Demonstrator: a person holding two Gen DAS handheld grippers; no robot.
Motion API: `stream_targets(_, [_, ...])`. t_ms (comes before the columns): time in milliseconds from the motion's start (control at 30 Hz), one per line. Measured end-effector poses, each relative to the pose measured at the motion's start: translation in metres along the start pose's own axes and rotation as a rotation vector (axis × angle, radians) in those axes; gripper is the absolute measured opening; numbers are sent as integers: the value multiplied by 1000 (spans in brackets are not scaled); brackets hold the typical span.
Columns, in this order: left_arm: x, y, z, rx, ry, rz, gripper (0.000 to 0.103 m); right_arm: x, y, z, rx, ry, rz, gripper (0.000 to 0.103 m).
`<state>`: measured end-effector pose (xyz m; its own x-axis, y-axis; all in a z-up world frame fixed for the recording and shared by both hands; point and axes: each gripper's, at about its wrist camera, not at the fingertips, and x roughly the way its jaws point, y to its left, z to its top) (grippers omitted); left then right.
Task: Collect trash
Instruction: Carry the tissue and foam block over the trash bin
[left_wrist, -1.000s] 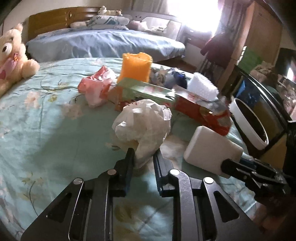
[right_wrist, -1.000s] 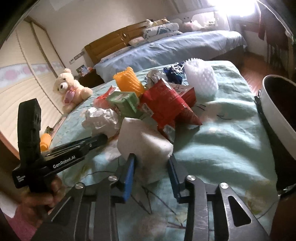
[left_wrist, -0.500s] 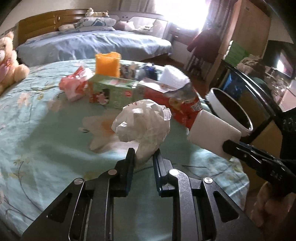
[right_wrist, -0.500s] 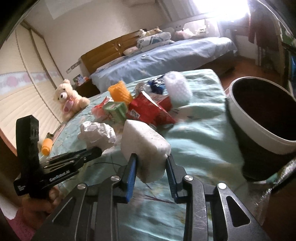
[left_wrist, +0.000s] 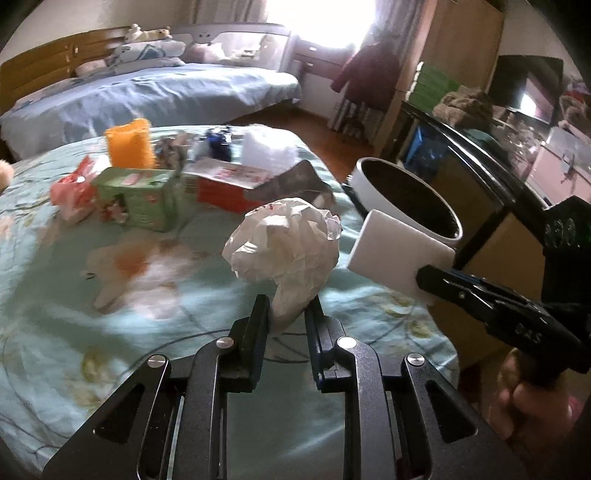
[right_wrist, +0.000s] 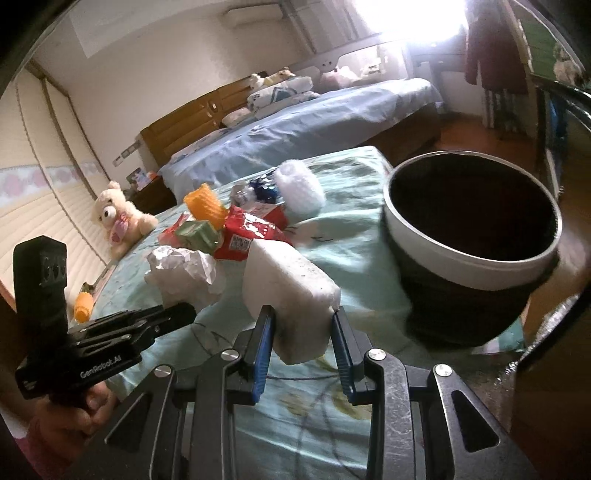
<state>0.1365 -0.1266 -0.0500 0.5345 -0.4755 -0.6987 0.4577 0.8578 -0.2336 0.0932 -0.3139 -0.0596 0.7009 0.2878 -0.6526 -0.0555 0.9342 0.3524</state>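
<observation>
My left gripper (left_wrist: 286, 314) is shut on a crumpled white paper ball (left_wrist: 286, 240), held above the floral bedspread (left_wrist: 110, 277). In the right wrist view my right gripper (right_wrist: 303, 328) is shut on a white foam block (right_wrist: 288, 284), also lifted off the bed. The same block (left_wrist: 397, 254) shows in the left wrist view, just in front of the trash bin (left_wrist: 406, 199). That bin (right_wrist: 472, 236), white-rimmed with a dark inside, stands off the bed's right edge, close ahead of the block. The paper ball (right_wrist: 181, 273) hangs left of the block.
More litter lies further back on the bed: an orange foam net (left_wrist: 129, 142), a green carton (left_wrist: 140, 197), a red box (left_wrist: 229, 182), a pink wrapper (left_wrist: 74, 190), a white foam net (left_wrist: 267, 149). A teddy bear (right_wrist: 118, 221) sits far left. A second bed (left_wrist: 147, 92) stands behind.
Both grippers have carried their loads to the right, off the bedspread and toward the bin. The bin now looks much larger and closer in the right wrist view.
</observation>
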Motion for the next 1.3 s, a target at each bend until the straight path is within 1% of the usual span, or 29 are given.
stream_targets(433, [14, -52, 16, 88, 14, -68, 18, -28, -43, 7, 62, -68, -72, 31])
stream_targets(667, [28, -81, 26, 139, 22, -89, 18, -37, -61, 11, 82, -91, -106, 31])
stream_targets(1000, [52, -98, 40, 156, 50, -106, 18, -42, -86, 20, 119, -109, -141, 31])
stream_targets(1300, [64, -110, 61, 176, 47, -120, 18, -44, -101, 32, 118, -129, -196, 31])
